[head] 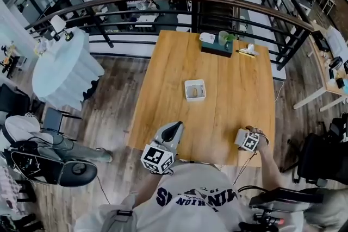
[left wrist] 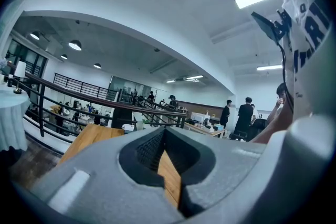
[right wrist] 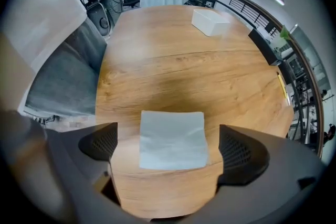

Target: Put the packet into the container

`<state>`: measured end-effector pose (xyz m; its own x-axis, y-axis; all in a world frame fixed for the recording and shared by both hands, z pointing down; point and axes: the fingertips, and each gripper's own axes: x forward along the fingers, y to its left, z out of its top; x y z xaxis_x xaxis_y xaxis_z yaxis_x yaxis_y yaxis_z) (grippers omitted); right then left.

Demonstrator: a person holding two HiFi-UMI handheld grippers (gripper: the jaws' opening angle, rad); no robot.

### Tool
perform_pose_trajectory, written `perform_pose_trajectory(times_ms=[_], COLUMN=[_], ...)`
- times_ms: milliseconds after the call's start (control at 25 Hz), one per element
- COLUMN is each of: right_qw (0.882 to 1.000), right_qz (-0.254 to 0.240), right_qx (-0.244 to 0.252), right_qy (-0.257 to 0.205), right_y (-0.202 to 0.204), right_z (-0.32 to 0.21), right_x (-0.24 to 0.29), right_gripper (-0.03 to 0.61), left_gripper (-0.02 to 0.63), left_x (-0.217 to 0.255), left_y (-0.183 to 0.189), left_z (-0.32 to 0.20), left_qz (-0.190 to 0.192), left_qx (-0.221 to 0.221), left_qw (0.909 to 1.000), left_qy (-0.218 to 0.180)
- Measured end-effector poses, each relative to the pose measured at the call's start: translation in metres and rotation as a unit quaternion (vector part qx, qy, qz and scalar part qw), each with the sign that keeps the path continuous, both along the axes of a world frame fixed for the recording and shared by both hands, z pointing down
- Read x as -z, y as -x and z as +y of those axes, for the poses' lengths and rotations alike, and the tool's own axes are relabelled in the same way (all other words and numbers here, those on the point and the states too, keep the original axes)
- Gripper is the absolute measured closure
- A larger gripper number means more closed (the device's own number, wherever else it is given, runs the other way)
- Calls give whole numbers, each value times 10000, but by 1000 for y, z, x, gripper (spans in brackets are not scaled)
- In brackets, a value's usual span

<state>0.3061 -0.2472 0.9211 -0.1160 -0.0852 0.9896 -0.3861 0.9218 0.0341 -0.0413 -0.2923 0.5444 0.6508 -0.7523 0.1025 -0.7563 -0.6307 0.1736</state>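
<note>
A pale, square, flat packet (right wrist: pixel 173 139) lies on the wooden table (right wrist: pixel 173 65) near its front right corner. My right gripper (right wrist: pixel 170 147) points straight down over it, jaws open wide, one pad on each side of the packet and neither touching it. In the head view this gripper (head: pixel 251 139) hides the packet. The white square container (head: pixel 194 89) stands mid-table with something tan inside, and shows far off in the right gripper view (right wrist: pixel 210 22). My left gripper (head: pixel 172 132) rests at the table's front edge, pointing level across it, its jaws (left wrist: pixel 167 165) together with nothing between them.
A dark green box (head: pixel 216 47) with a plant, a cup and small items sits at the table's far edge, before a curved black railing (head: pixel 163 5). A white-clothed round table (head: pixel 65 70) stands left. Black chairs (head: pixel 51 165) stand on the floor at the near left.
</note>
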Motion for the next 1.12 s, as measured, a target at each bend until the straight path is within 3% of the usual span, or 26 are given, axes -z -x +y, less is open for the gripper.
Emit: perform_pose_trajectory(times_ms=[360, 520, 640, 800, 920, 1120], right_qw=[9995, 9961, 9995, 9988, 9954, 9953], right_qz=[180, 60, 23, 344, 716, 710], right_qx=[28, -321, -53, 152, 475, 446], right_qy=[251, 824, 323, 301, 420, 476], right_y=[-7, -6, -6, -13, -19, -18], right_z=[1, 21, -1, -4, -3, -2], right_x=[-37, -43, -47, -49, -48, -51], right_gripper=[-6, -5, -5, -2, 101, 121], left_gripper=[620, 620, 620, 620, 620, 620], left_x=[3, 4, 7, 11, 11, 10], left_y=[3, 3, 0, -3, -4, -6], left_z=[-3, -5, -5, -6, -8, -9], left_qz=[-87, -105, -120, -150, -137, -117], left_qx=[33, 81, 71, 59, 74, 75], left_qw=[10000, 9999, 9999, 9999, 9999, 9999], left_qy=[-8, -6, -33, -42, -37, -54])
